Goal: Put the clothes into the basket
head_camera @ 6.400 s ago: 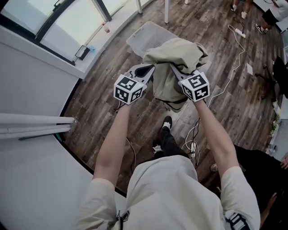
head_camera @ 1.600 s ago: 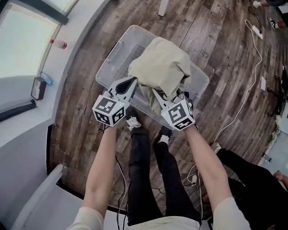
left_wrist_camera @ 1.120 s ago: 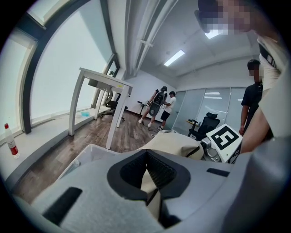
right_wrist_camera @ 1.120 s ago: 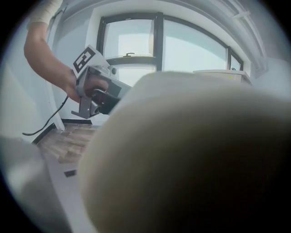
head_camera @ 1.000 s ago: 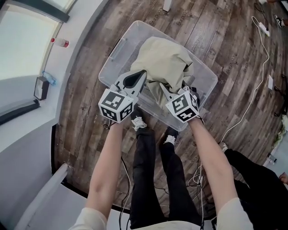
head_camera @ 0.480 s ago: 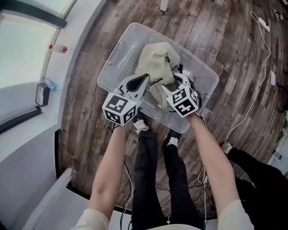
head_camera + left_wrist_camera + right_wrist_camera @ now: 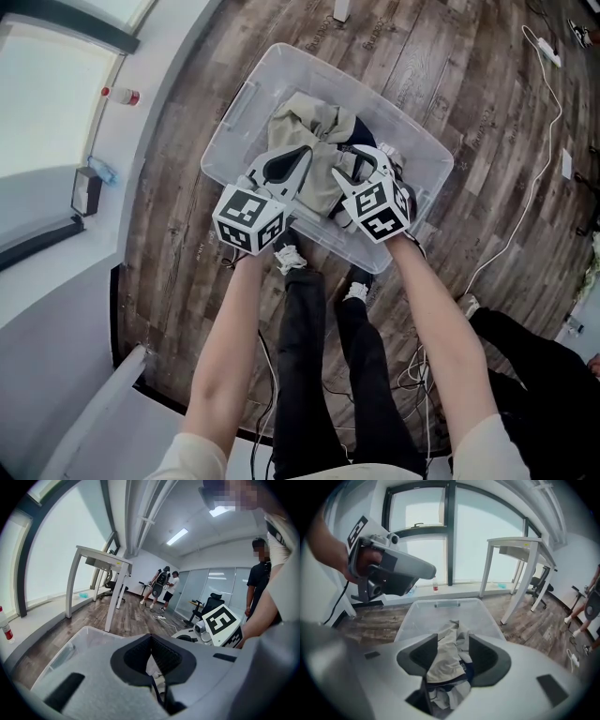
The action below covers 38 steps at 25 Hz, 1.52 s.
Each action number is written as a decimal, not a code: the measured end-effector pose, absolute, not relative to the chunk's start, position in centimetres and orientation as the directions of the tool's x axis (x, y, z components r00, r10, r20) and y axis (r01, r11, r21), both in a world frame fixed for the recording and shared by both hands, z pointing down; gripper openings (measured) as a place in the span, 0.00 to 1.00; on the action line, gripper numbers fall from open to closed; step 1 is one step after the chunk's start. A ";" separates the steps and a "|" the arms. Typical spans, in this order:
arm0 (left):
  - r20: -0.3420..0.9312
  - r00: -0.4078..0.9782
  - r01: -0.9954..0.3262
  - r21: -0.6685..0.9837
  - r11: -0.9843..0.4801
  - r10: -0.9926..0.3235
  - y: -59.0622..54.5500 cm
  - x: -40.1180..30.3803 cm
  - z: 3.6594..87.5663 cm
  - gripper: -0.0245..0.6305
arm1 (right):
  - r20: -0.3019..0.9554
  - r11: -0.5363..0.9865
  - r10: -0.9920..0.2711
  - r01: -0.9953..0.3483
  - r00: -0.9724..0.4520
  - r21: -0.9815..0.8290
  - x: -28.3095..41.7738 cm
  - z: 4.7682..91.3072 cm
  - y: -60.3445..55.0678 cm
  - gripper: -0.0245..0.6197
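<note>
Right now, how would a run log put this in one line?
beige garment in clear plastic bin | right tongs closing, garment between, unpinched | left tongs shut

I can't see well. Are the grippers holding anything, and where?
Nothing. On the right gripper the fingers are apart, just closing, clothes loose between them. On the left gripper the fingers are together, empty.
</note>
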<state>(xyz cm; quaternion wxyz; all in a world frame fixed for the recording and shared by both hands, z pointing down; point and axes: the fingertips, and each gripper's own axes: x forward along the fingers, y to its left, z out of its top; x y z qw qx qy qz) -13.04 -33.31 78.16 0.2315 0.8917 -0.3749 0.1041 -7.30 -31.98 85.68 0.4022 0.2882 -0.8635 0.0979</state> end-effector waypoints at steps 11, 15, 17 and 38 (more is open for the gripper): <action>0.384 0.694 -0.719 0.340 -0.606 -0.608 -32.7 -12.0 78.1 0.06 | 0.718 0.799 -0.460 -0.596 -0.522 0.078 -6.6 82.9 -32.3 0.07; 0.383 0.702 -0.711 0.337 -0.617 -0.600 -32.9 -11.7 76.6 0.06 | 0.713 0.801 -0.460 -0.594 -0.528 0.077 -6.6 81.5 -32.2 0.06; 0.384 0.703 -0.710 0.334 -0.619 -0.599 -32.8 -11.5 75.0 0.06 | 0.709 0.801 -0.463 -0.594 -0.532 0.077 -6.5 79.9 -31.9 0.06; 0.357 0.710 -0.696 0.227 -0.681 -0.607 -27.9 -7.9 48.6 0.06 | 0.577 0.732 -0.591 -0.675 -0.564 0.090 -2.0 51.7 -28.9 0.06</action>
